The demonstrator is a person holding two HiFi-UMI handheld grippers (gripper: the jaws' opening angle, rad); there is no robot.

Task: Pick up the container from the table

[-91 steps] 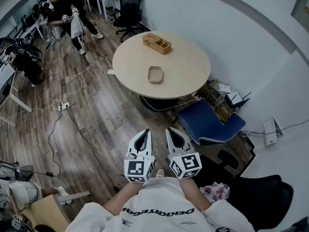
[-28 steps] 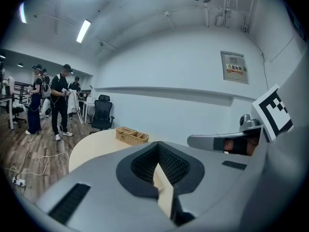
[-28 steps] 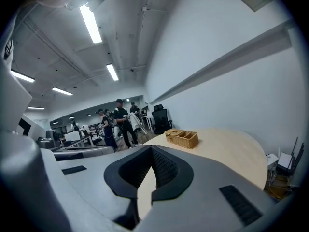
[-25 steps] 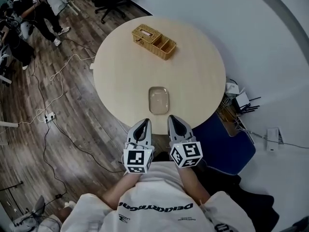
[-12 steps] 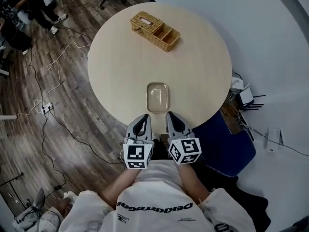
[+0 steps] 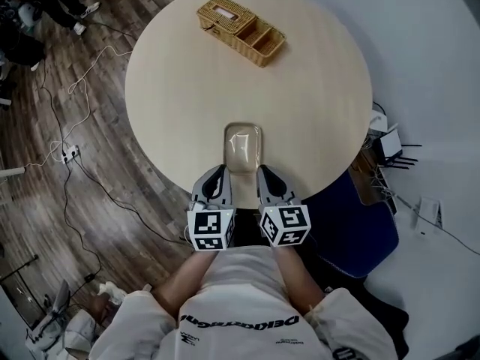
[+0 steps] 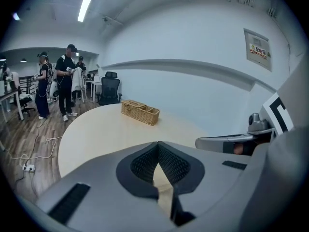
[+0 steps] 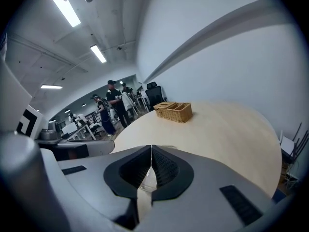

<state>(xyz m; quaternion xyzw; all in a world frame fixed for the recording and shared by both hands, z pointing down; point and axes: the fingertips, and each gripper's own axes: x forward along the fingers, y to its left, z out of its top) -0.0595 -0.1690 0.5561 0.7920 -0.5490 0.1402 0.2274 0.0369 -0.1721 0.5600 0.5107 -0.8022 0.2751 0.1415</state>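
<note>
A shallow, pale, rounded-rectangle container (image 6: 243, 147) lies near the front edge of the round wooden table (image 6: 315, 111). My left gripper (image 6: 217, 171) is just left of the container's near end, and my right gripper (image 6: 264, 171) just right of it. The two flank its near end, apart from it. Both are shut with nothing held. In the left gripper view the left gripper (image 7: 158, 145) has its ribbed pads pressed together over the tabletop. In the right gripper view the right gripper (image 8: 151, 148) is shut too.
A wicker basket (image 6: 241, 30) with compartments stands at the table's far side. A blue chair (image 6: 352, 223) sits under the table's right edge. Cables (image 6: 67, 156) trail over the wooden floor at left. People (image 7: 67, 81) stand far off in the left gripper view.
The person has walked up to the table. The container has gone from far ahead to just between the two gripper tips. Both grippers stayed shut.
</note>
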